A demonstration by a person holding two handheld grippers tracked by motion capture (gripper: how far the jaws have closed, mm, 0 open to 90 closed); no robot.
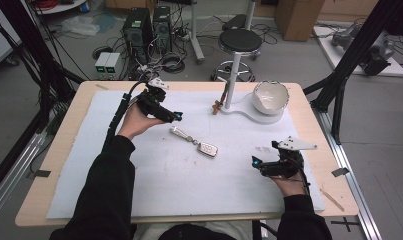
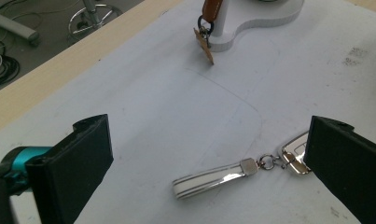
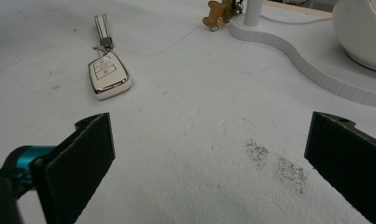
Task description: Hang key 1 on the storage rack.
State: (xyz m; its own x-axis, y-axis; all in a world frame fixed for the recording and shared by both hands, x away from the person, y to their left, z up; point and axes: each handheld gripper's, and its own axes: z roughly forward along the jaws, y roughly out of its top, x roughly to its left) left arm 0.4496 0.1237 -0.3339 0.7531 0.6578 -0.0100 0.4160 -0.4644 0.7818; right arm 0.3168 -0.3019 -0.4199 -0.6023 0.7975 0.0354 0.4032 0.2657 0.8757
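1. Reaching stage only: left gripper point(image 1: 175, 116) hovers with its jaws spread wide, nothing between them. The car key point(image 2: 295, 156) with its white strap point(image 2: 213, 178) lies flat on the white mat point(image 1: 154, 190), just ahead of the fingers point(image 2: 71, 168); the strap sits in the gap line, the fob beside the far finger.
2. Right gripper point(image 1: 256, 162) is also spread apart and holds nothing. The key point(image 3: 108, 74) lies well ahead of its fingers point(image 3: 73, 168), off toward the near-finger side, apart from them.
3. Progress, as judged: no grasp yet, key untouched on the mat. Closing on strap or fob, lifting and placing all remain.
4. Around: white stand point(image 1: 249, 112) with a post sits beyond the left fingers; a brown keychain point(image 1: 217, 106) hangs low on it, and a white bowl point(image 1: 271, 96) rests on its base. Stool point(image 1: 239, 42) stands past the table.
5. Obstruction: none between the left fingers and the key; the stand stays well clear behind. The flat strap may be tricky to pinch.
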